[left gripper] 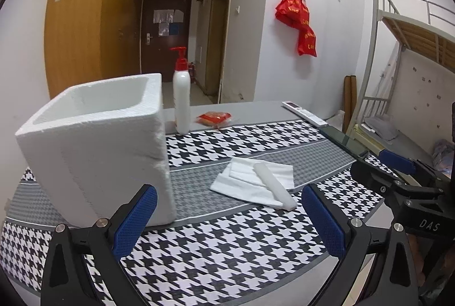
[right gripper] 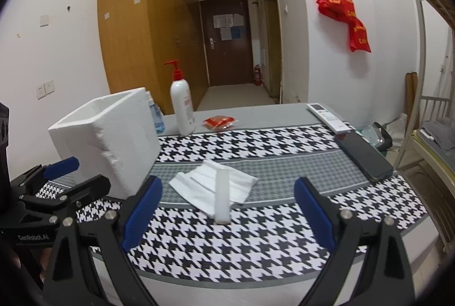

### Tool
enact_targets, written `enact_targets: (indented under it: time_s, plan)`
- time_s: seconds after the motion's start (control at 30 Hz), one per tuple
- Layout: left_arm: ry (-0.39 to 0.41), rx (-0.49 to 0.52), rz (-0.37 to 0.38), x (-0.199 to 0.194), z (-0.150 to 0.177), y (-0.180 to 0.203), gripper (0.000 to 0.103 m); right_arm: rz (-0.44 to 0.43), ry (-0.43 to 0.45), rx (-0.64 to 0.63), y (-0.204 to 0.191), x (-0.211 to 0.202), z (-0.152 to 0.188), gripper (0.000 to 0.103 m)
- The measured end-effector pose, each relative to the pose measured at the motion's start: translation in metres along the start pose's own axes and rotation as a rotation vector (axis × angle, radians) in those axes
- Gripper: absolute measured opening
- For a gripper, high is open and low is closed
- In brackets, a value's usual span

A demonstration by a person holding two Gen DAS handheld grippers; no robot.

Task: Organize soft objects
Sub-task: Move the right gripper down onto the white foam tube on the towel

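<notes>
A white foam box [left gripper: 93, 146] stands open-topped on the left of the houndstooth mat [left gripper: 227, 243]. Right of it lie folded white cloths [left gripper: 244, 178] with a white foam stick [left gripper: 274, 189] resting across them. My left gripper [left gripper: 230, 220] is open and holds nothing; its left pad is close to the box's front corner, and the cloths lie just beyond its gap. My right gripper [right gripper: 227, 217] is also open and holds nothing, with the foam stick [right gripper: 222, 195] and the cloths [right gripper: 199, 186] lying straight ahead between its fingers. The box [right gripper: 105, 141] is to its left.
A white pump bottle [left gripper: 182, 104] with a red top, a red packet [left gripper: 214, 118], a white remote [left gripper: 304, 112] and a dark phone [left gripper: 344, 141] lie along the far and right edges. A blue bottle [right gripper: 157, 118] stands behind the box. A bunk bed [left gripper: 403, 55] stands on the right.
</notes>
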State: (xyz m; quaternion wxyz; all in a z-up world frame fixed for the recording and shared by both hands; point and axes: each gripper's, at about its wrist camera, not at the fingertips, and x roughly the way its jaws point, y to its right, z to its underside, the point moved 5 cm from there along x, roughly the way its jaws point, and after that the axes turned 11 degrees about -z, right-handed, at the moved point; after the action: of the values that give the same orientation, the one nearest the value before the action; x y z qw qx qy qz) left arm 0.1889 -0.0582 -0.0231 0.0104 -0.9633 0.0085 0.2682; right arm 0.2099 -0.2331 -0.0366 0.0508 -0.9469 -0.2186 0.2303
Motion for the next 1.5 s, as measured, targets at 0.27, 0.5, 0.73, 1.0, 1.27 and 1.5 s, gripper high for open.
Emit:
enact_targets:
  time_s: [0.27,0.5,0.73,1.0,1.27,1.5]
  plan:
    - [-0.014,0.019,0.018,0.006,0.0,0.013,0.102,-0.002,-0.008,0.02,0.015,0.002,0.001,0.096]
    - [-0.015,0.038,0.005,0.012,0.0,0.019,0.102,-0.004,-0.022,0.02,0.026,0.008,0.004,0.096]
    - [-0.055,0.041,0.031,0.024,0.002,0.028,0.102,-0.013,-0.031,0.031,0.039,0.014,0.003,0.096]
    - [-0.063,0.015,0.024,0.032,0.003,0.023,0.102,-0.047,-0.093,0.018,0.043,0.032,0.008,0.096]
    - [-0.107,0.017,0.056,0.05,0.008,0.027,0.102,-0.07,-0.122,-0.001,0.044,0.044,0.009,0.096]
    - [-0.136,0.005,0.061,0.067,0.008,0.023,0.101,-0.066,-0.147,-0.018,0.048,0.054,0.01,0.093]
